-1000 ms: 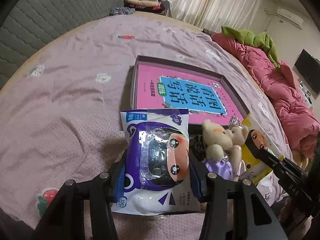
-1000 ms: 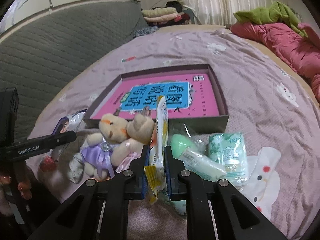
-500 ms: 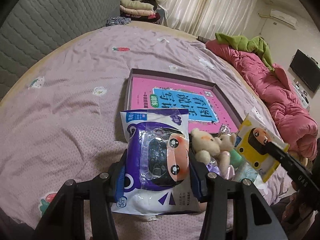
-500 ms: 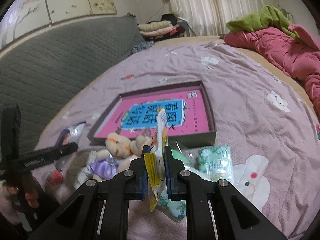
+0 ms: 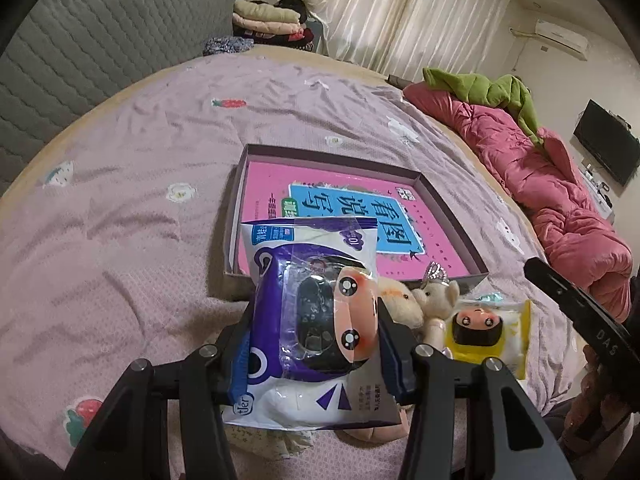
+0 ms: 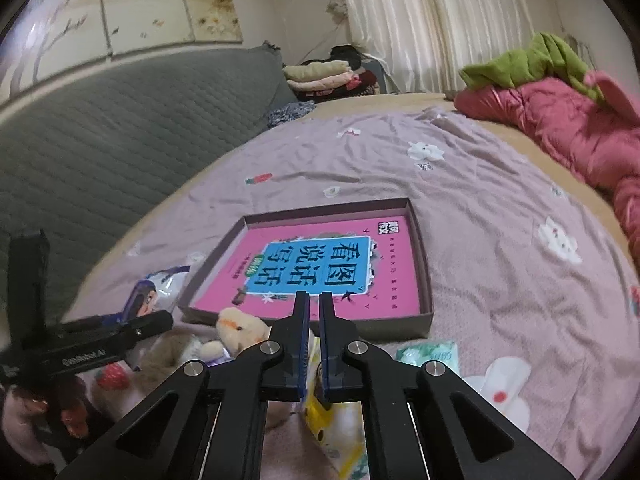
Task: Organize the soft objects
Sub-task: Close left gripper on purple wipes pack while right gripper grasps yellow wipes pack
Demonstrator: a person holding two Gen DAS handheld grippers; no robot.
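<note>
The left gripper (image 5: 316,344) clamped the purple wipes pack (image 5: 316,320) across its width, the pack's long axis pointing at the shallow box (image 5: 236,204) just beyond, making this hand the nearer. Right of it, the right gripper (image 6: 314,344) was pinched shut on the yellow packet (image 6: 340,428), short of the box's near wall. The packet hung mostly hidden below the jaws.

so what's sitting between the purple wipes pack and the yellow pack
The plush bears lie between the purple wipes pack in the left claw and the yellow pack, seen in the left wrist view.
</note>
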